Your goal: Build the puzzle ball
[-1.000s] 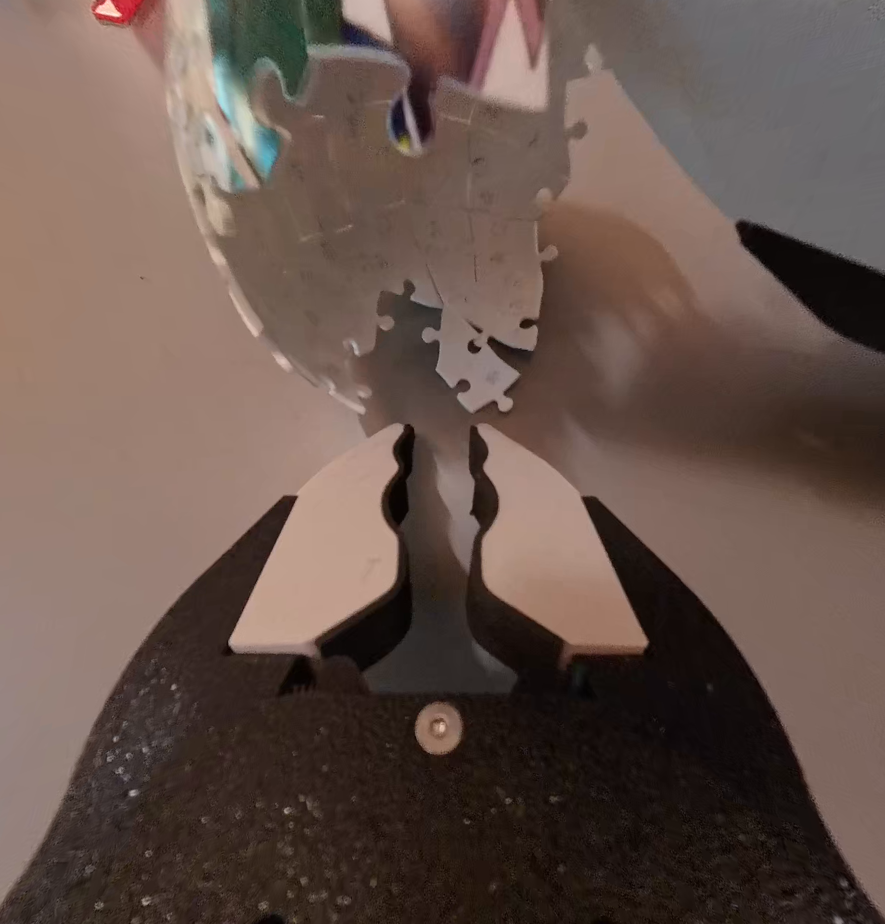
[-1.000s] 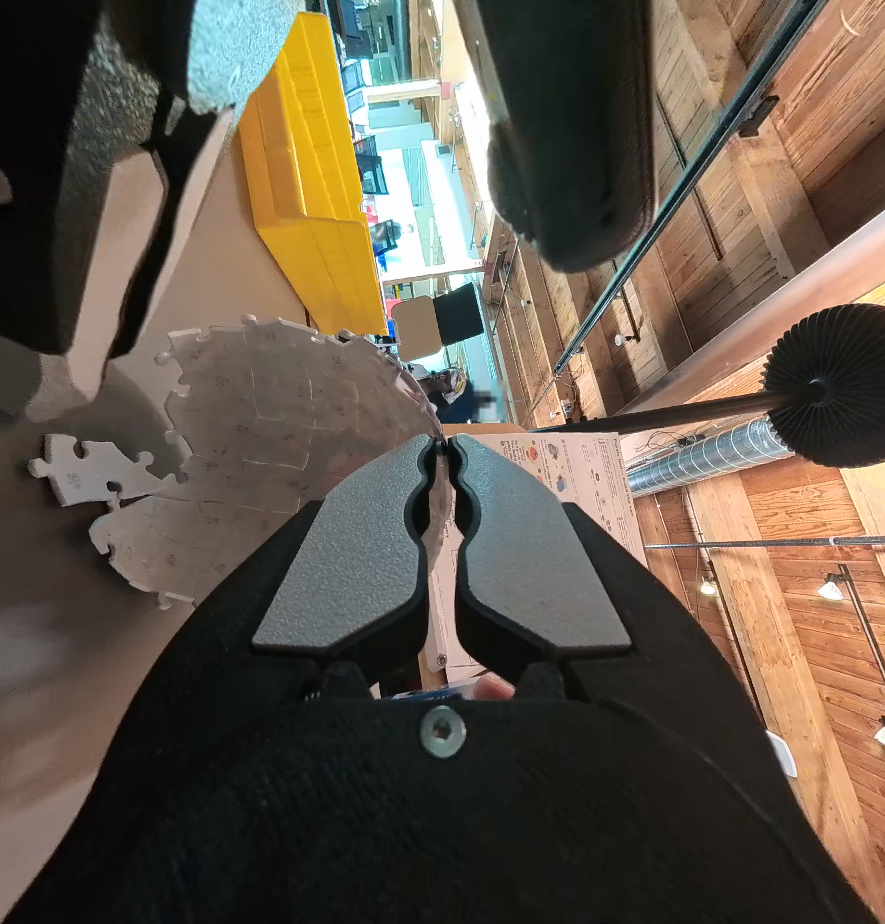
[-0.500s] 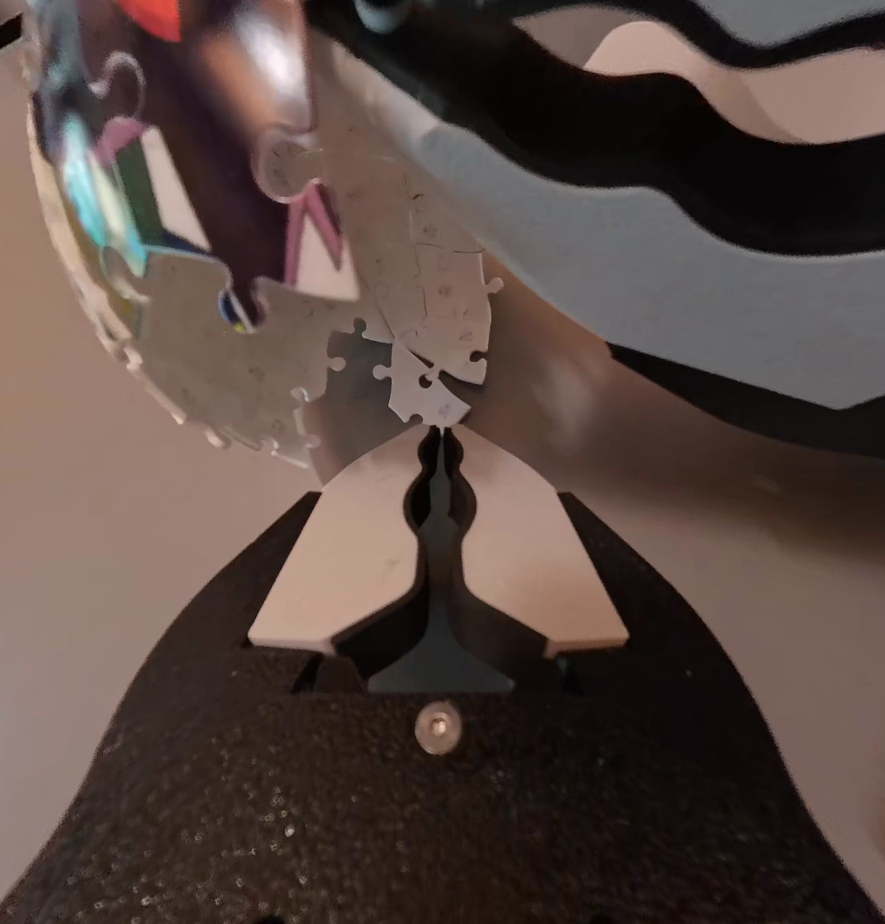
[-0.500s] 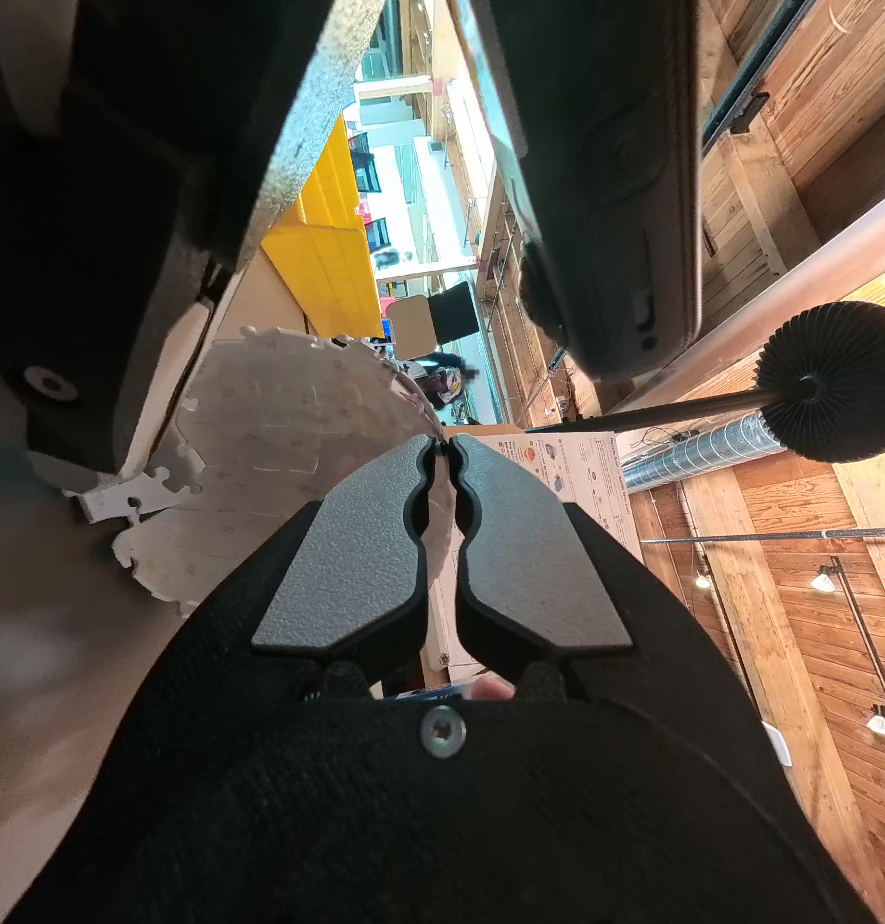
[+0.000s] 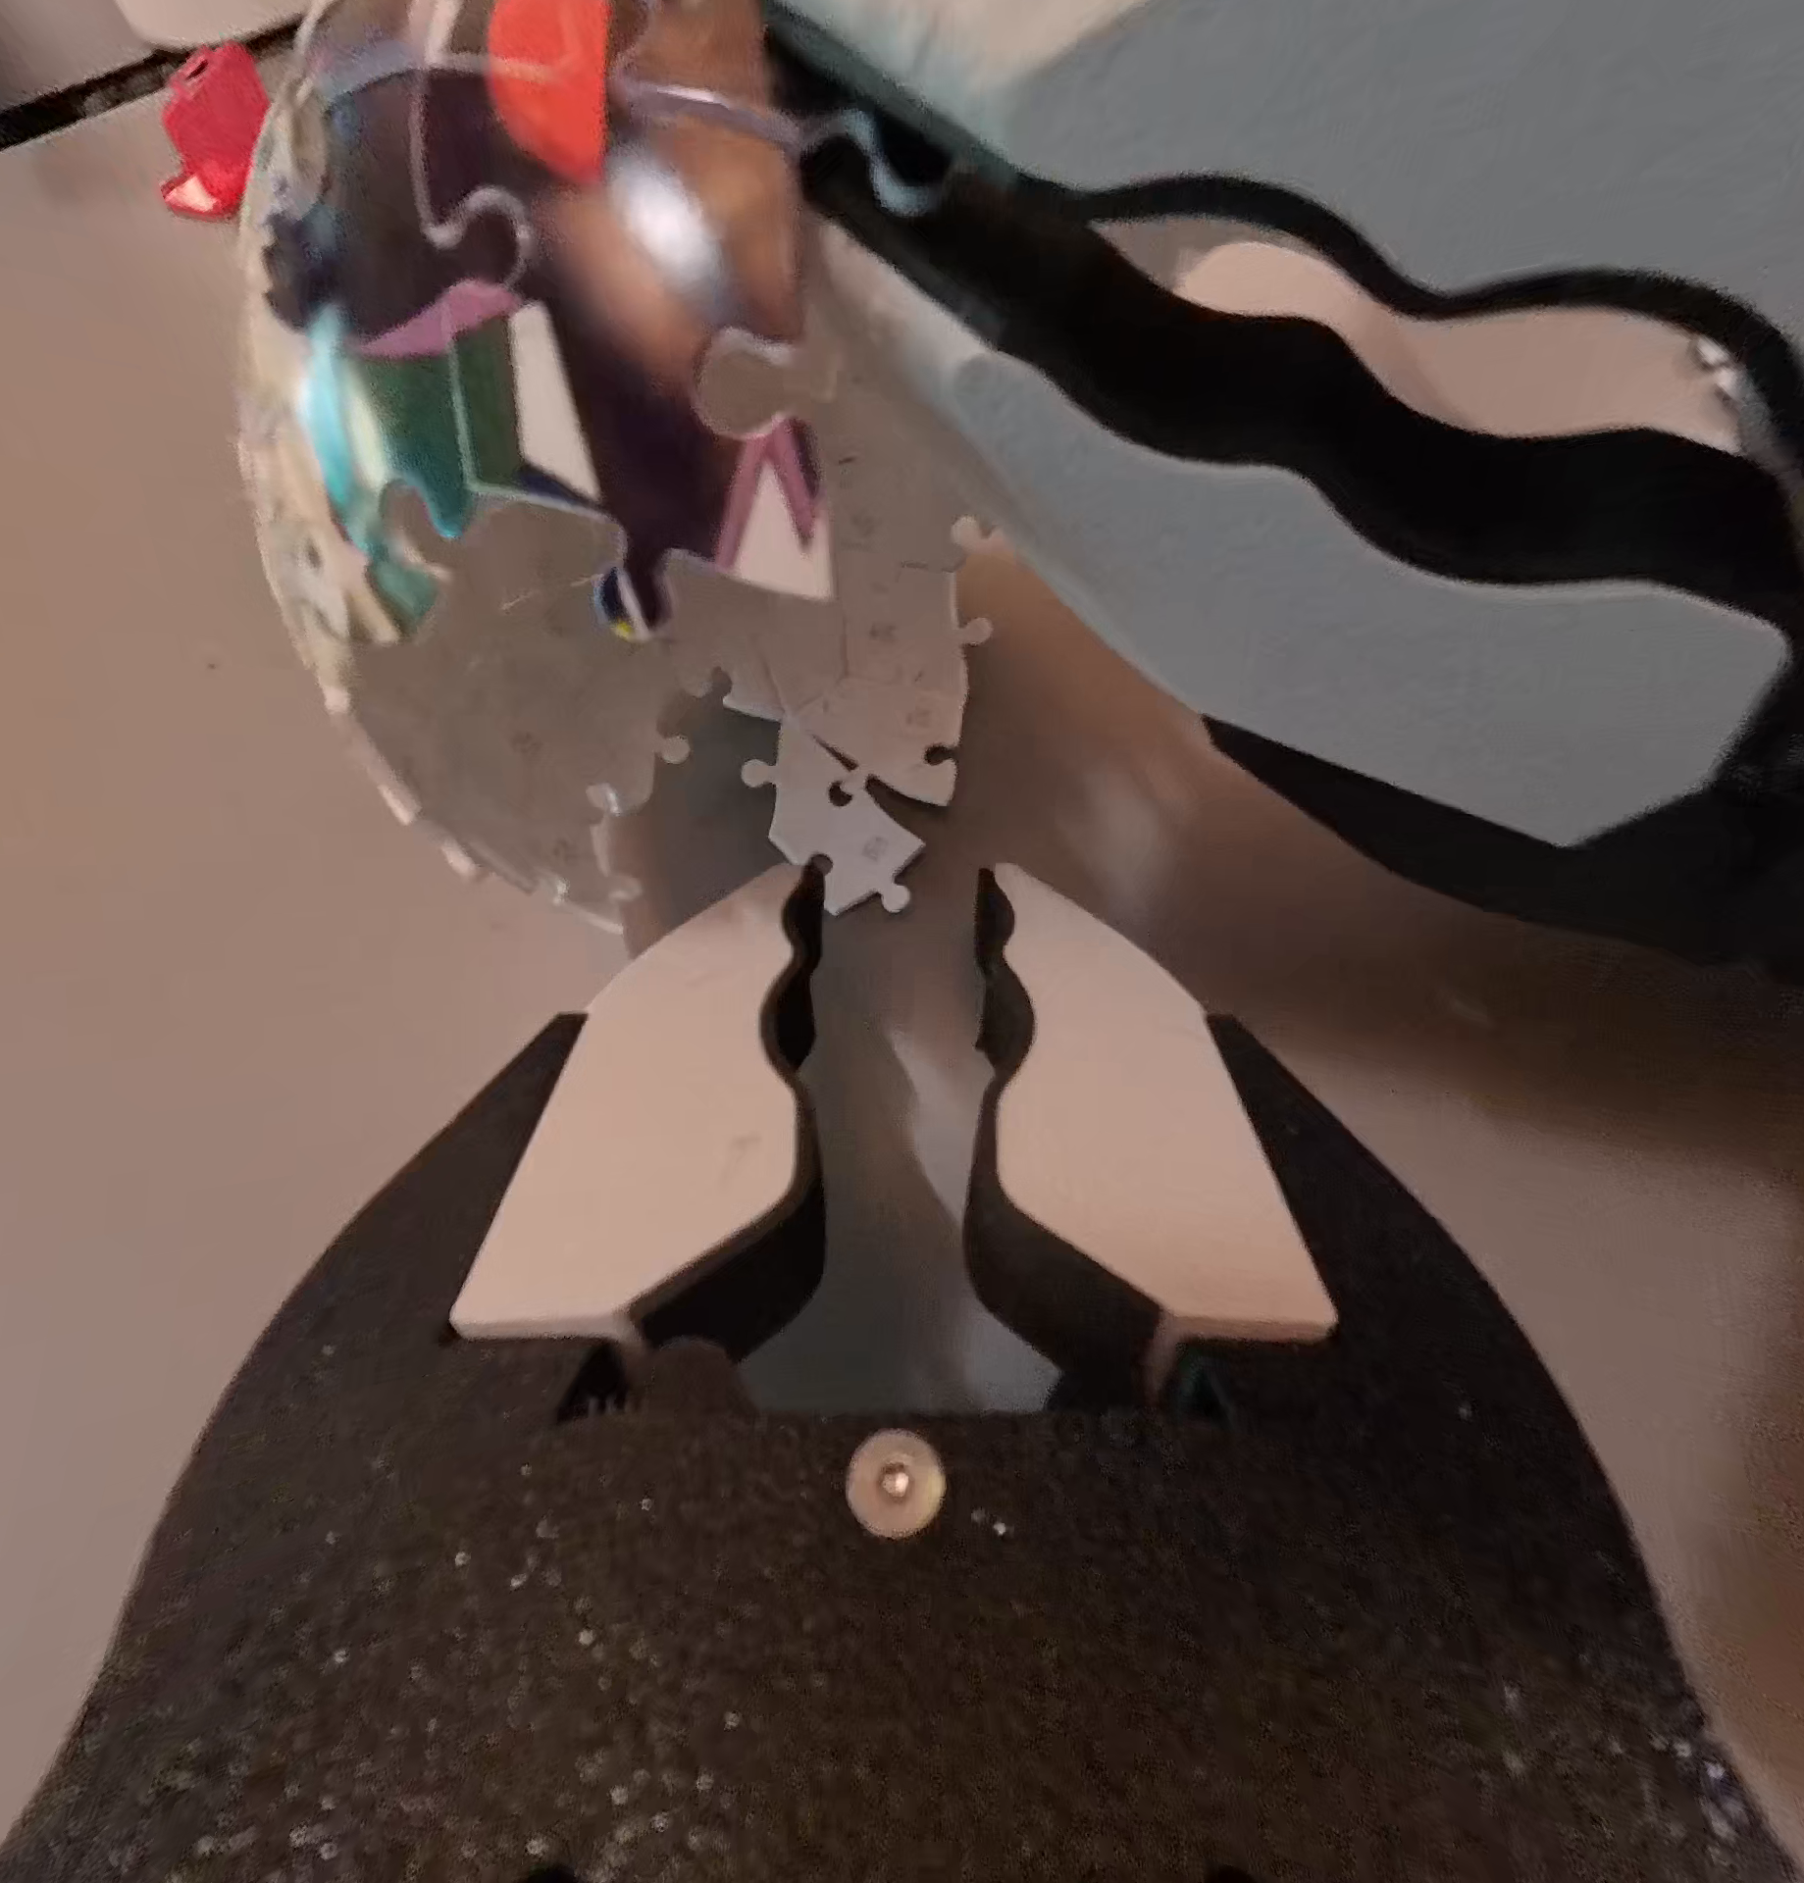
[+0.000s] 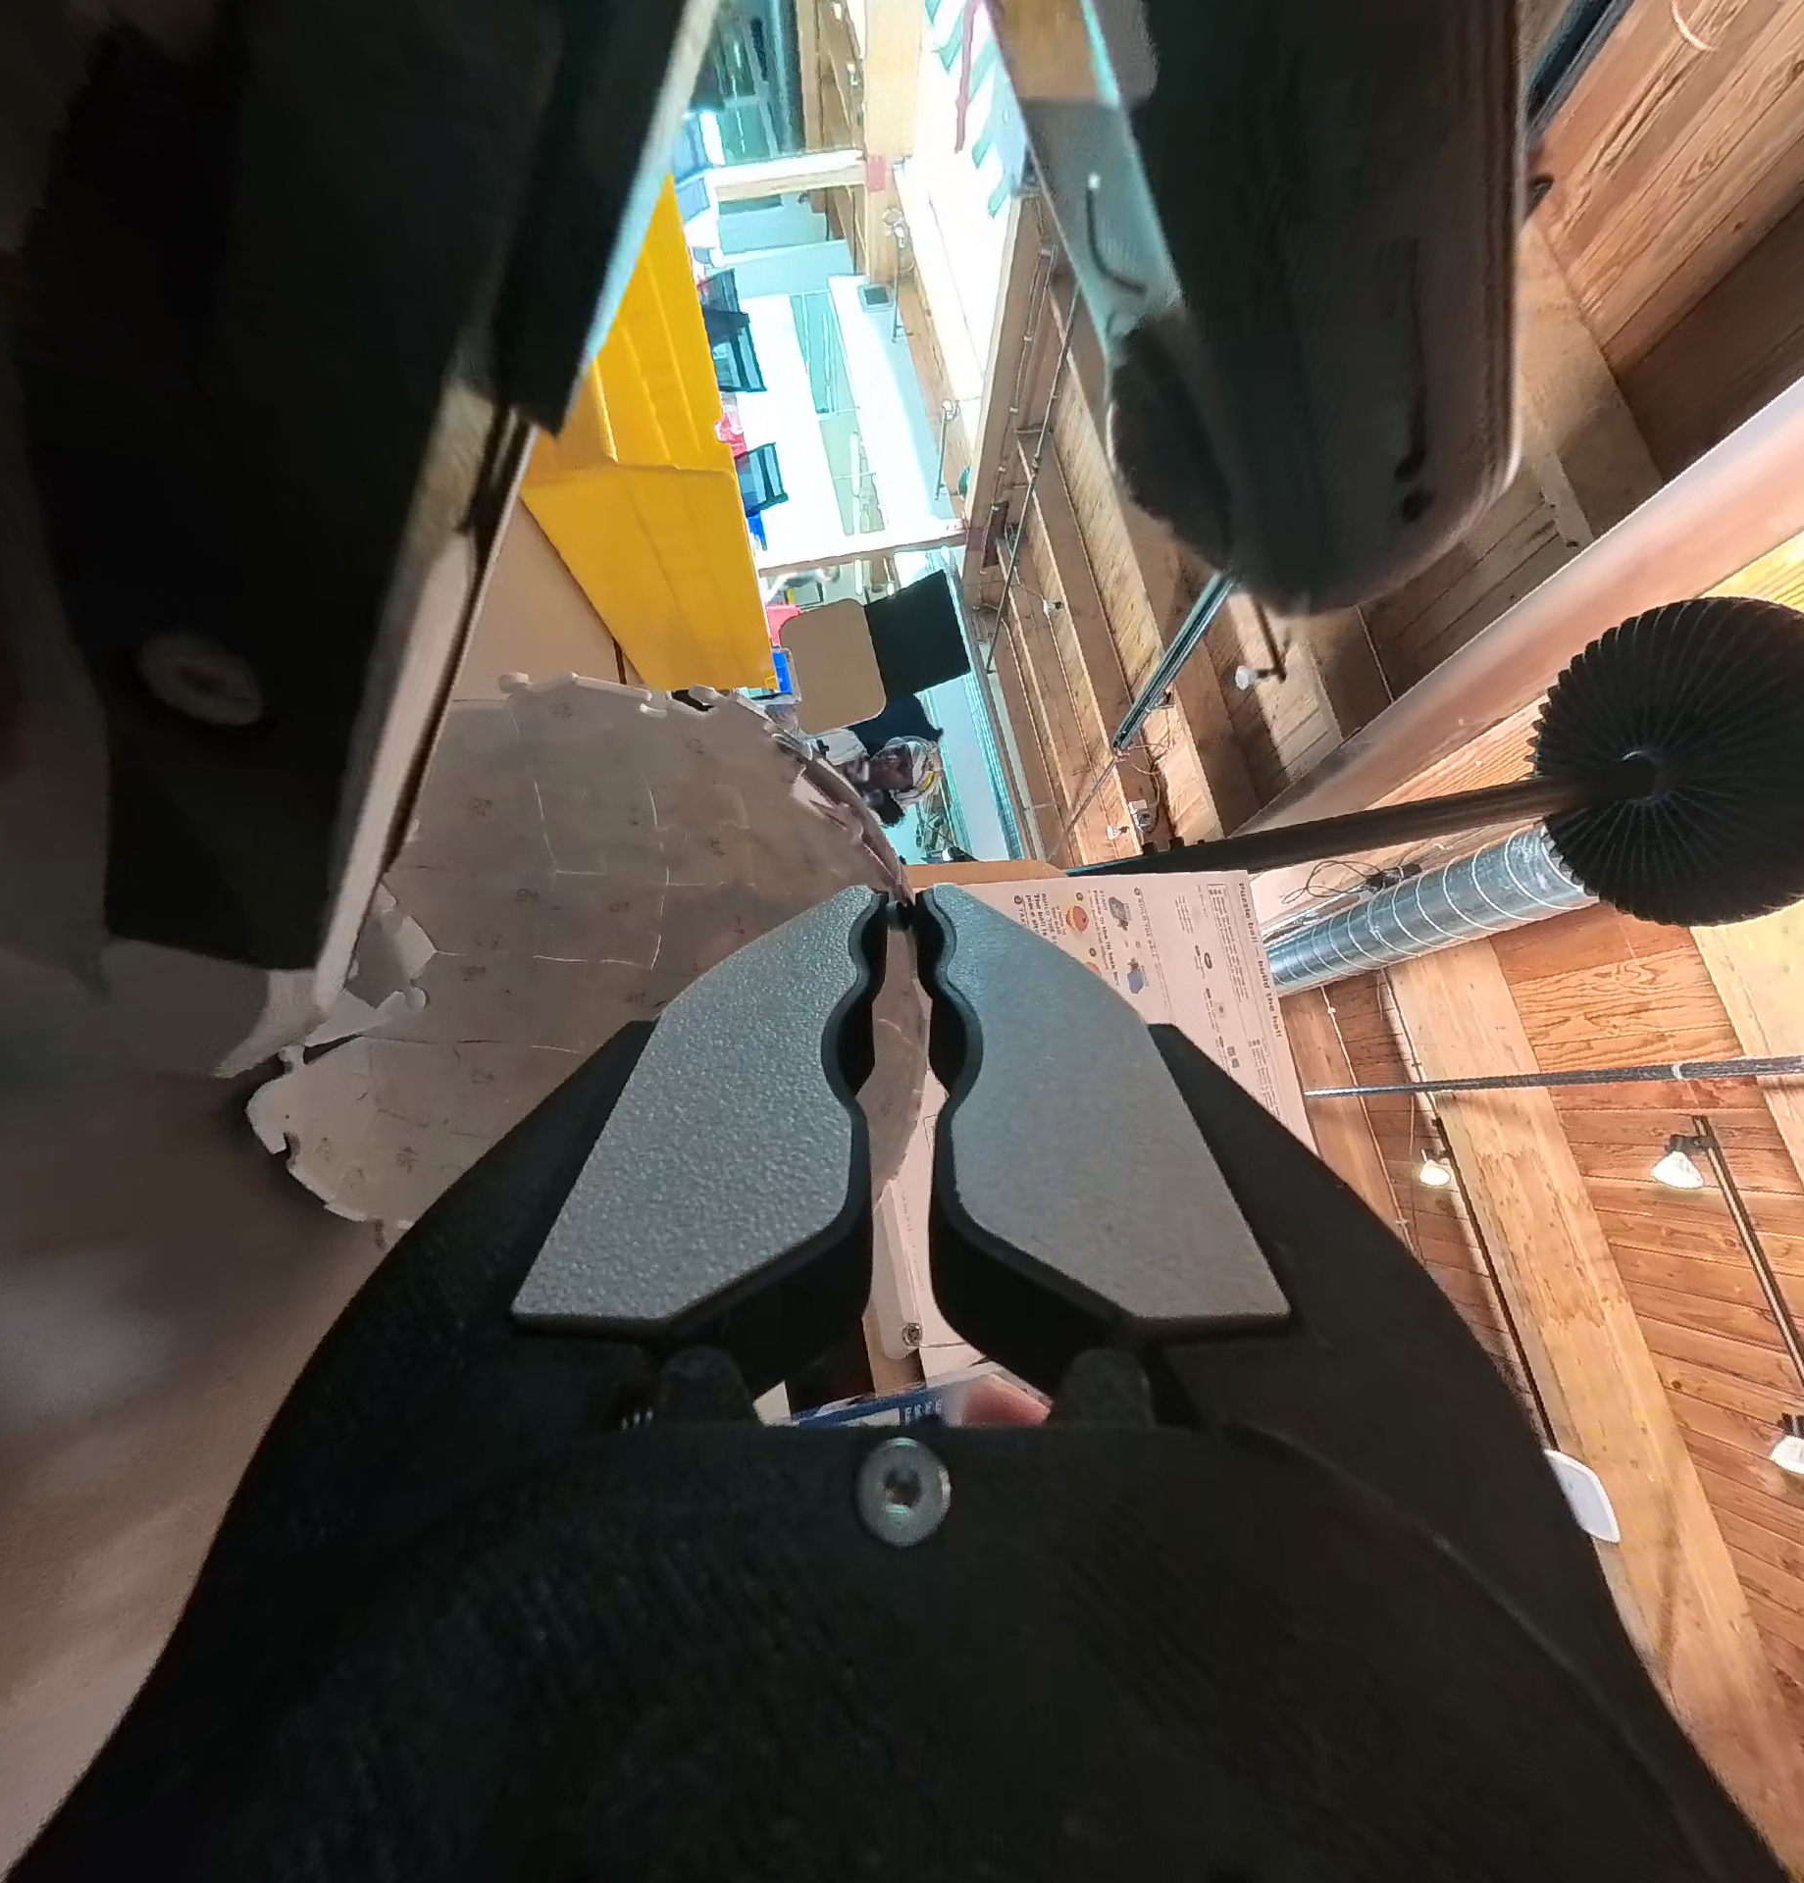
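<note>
The half-built puzzle ball [image 5: 531,703] is a curved shell, grey inside, with colourful print showing at its upper part. My right gripper [image 6: 904,910] is shut on the shell's rim [image 6: 592,897] and holds it up above the tan table. A grey puzzle piece [image 5: 844,838] hangs at the shell's lower edge, joined by its tab. My left gripper [image 5: 897,884] is open just below that piece, its left fingertip [image 5: 775,917] almost touching it. In the right wrist view the left gripper [image 6: 266,509] fills the upper left and partly hides the piece [image 6: 367,1004].
A red piece [image 5: 213,143] lies on the table [image 5: 113,815] at the far left. The right gripper's body [image 5: 1387,438] crosses the upper right. A yellow bin [image 6: 663,489] and a printed instruction sheet [image 6: 1173,968] stand behind the ball. The grippers' ends are close to 10 cm from one another.
My left gripper closed around the hanging piece half a second ago and has now opened wide, leaving it on the shell. The right gripper keeps its hold.
</note>
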{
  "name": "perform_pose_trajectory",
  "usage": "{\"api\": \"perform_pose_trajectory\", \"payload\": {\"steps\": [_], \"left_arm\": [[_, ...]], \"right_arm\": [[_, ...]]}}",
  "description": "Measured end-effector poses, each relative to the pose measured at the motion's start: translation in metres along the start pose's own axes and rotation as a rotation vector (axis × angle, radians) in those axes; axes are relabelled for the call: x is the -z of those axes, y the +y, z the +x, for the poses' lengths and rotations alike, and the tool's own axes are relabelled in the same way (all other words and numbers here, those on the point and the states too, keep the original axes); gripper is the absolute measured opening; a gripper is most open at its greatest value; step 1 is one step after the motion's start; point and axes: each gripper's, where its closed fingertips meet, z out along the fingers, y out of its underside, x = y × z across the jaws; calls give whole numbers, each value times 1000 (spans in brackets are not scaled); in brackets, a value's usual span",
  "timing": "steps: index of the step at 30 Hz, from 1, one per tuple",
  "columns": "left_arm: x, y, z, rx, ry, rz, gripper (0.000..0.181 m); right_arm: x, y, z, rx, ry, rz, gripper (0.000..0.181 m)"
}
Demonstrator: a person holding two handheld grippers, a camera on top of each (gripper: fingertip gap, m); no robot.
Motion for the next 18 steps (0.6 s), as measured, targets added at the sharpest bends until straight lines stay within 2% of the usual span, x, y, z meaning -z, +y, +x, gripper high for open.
{"api": "perform_pose_trajectory", "payload": {"steps": [3,5,7,10,14,18], "left_arm": [[3,-2,-2,-102,10,27,27],[3,-1,0,-98,24,19,28],[0,4,4,-64,44,-22,34],[-5,11,-11,35,-105,-97,42],[-8,15,-17,218,-198,-116,46],[-13,11,-17,249,-235,-118,46]], "right_arm": [[0,0,0,-6,1,0,6],[0,0,0,-7,0,3,6],[-1,-1,1,-11,0,5,5],[-1,0,0,-13,-1,2,5],[-1,0,0,-18,-1,2,5],[-2,-1,-1,-24,-5,7,5]]}}
